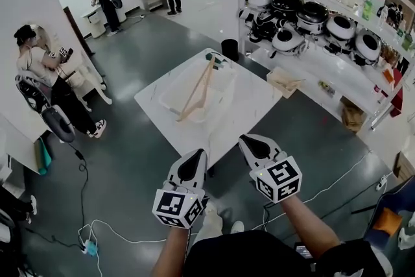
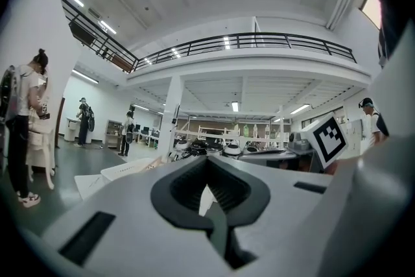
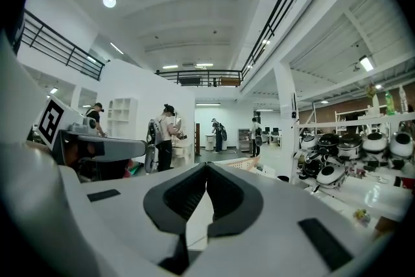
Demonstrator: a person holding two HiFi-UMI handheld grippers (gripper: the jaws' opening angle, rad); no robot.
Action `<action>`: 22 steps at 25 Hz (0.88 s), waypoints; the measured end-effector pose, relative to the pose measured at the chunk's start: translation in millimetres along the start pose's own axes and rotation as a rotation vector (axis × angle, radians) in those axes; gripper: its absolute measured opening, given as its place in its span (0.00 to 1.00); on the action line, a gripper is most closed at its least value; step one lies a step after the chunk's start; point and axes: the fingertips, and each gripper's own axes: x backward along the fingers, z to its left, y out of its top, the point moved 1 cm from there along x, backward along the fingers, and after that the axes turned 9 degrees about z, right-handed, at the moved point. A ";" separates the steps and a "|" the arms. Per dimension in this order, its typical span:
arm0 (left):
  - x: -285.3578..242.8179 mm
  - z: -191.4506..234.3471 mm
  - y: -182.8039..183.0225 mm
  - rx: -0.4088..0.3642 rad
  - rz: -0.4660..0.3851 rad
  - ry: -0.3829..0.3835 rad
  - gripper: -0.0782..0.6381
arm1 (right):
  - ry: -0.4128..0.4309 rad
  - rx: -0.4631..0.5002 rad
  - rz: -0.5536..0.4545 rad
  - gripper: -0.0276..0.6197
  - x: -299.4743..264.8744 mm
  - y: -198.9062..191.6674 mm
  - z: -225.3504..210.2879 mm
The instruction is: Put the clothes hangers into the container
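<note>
Left hand-held gripper [image 1: 196,156] and right hand-held gripper [image 1: 248,141] — both jaws pressed together, empty — near the table [image 1: 249,107].

Low in the head view, a white left tool [image 1: 196,159] and a white right tool [image 1: 251,143] are seen, each lined with ribbed black pads. A cube [image 1: 176,207] with black-and-white square markers is mounted on each. A dark short-sleeved top [image 1: 259,257] is worn.

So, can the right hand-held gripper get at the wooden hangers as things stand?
Probably yes: nothing stands between the right hand-held gripper and the wooden hangers in the clear container, though it hangs back by the table edge, jaws shut.
</note>
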 end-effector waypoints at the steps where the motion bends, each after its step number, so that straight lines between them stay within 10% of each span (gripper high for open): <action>1: -1.1 -2.6 1.7 -0.001 -0.005 0.002 0.12 | 0.002 0.002 -0.002 0.07 2.5 -0.2 -0.7; 22: -8.3 -12.6 4.4 -0.016 -0.019 0.015 0.12 | 0.016 0.007 -0.013 0.07 7.3 -1.6 -7.8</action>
